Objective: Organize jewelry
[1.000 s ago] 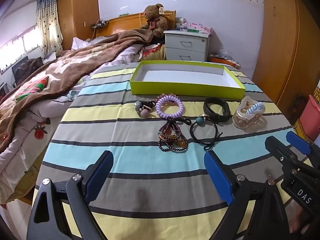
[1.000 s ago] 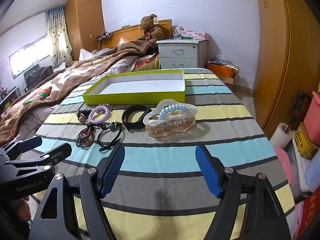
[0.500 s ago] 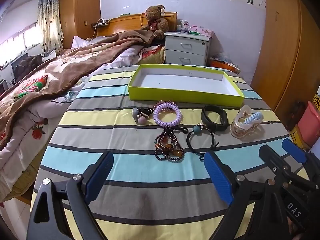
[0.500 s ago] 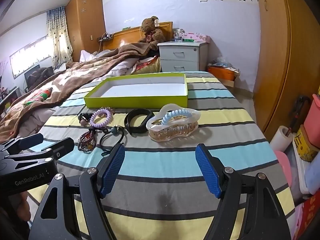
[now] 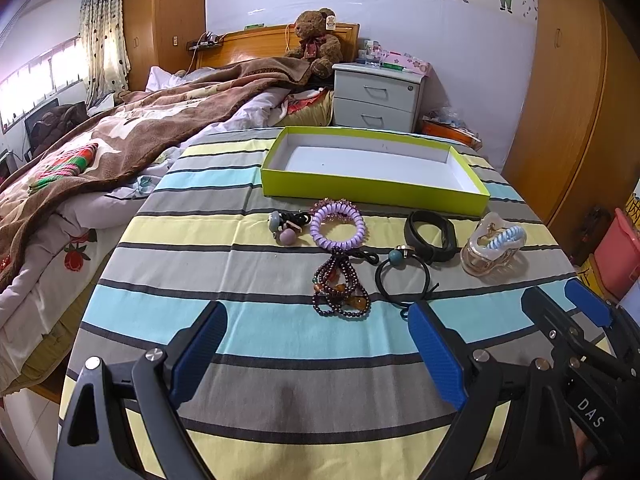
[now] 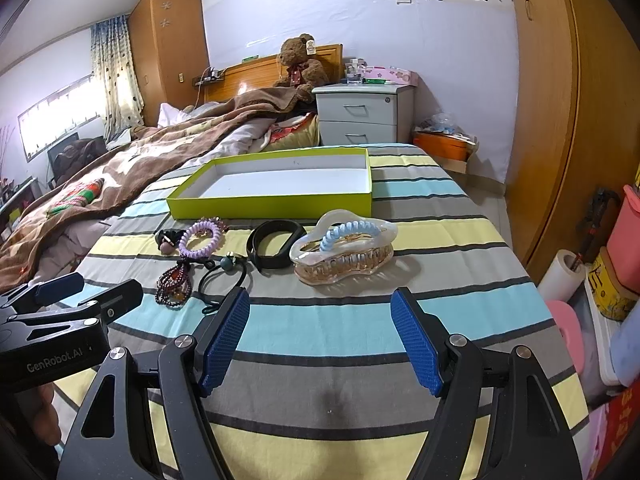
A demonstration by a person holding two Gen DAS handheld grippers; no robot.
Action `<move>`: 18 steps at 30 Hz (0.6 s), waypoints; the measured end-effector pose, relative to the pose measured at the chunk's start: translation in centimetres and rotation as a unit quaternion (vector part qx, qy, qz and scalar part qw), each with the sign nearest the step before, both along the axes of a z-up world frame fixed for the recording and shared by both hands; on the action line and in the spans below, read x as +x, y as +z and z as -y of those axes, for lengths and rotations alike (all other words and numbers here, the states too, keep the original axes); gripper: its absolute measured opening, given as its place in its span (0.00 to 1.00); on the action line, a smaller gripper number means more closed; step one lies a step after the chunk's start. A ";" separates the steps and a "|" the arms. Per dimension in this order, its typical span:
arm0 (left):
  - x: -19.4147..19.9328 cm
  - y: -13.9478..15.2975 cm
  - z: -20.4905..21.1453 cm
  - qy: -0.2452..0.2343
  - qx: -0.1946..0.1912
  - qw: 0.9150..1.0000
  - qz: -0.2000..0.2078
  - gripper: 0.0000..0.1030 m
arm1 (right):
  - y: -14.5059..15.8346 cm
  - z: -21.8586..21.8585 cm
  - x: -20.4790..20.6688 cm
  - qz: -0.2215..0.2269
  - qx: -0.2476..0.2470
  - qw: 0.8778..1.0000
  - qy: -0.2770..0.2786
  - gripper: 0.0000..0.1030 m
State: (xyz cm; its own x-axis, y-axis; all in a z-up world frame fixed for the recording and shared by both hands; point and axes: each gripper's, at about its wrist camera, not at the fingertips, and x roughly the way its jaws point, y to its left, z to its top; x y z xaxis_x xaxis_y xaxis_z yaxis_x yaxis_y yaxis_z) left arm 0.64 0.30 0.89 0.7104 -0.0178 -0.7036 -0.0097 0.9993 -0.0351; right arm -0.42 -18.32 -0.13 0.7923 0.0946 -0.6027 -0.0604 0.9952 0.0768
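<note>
**Both grippers spread and unloaded, jewelry laid out short of the box**

Left wrist view: left gripper [image 5: 316,344] hovers low over the striped tablecloth [image 5: 280,336], jaws spread wide, nothing between them. It points straight at the dark bead bracelet [image 5: 340,288], which lies just beyond the fingertips. Judgement: this piece is the likely first pick for this side. Behind it sits the purple coil hair tie [image 5: 338,228], touching the bracelet's far end. To its left, a small hair tie with round baubles [image 5: 286,226]; to its right, a black elastic with a teal bead [image 5: 404,276], then a black band [image 5: 430,232]. The green box [image 5: 372,190] stands behind the whole row, white interior bare. Judgement: it is the destination, set just past the row so each transfer is short. The right gripper's tips show at the right edge.

Right wrist view: right gripper [image 6: 320,336] also spread, holding nothing. The large translucent claw clip [image 6: 344,256] lies just ahead, centred between the jaws, with a blue coil hair tie [image 6: 348,232] resting on top of it. Judgement: the wide opening suits this bulky clip. The left gripper's body shows at lower left, well apart from the clip, so each side seems to cover its own half of the row. No piece is in the box yet.
</note>
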 end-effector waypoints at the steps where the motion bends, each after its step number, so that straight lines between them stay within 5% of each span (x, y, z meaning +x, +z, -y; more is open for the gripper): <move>1: 0.0 0.0 0.0 0.001 0.001 1.000 0.001 0.90 | 0.0 0.0 0.0 0.000 0.000 1.000 0.000 0.71; 18: -0.2 0.0 -0.1 0.004 -0.001 1.000 -0.001 0.90 | 0.0 0.0 0.1 -0.001 -0.002 1.000 -0.002 0.71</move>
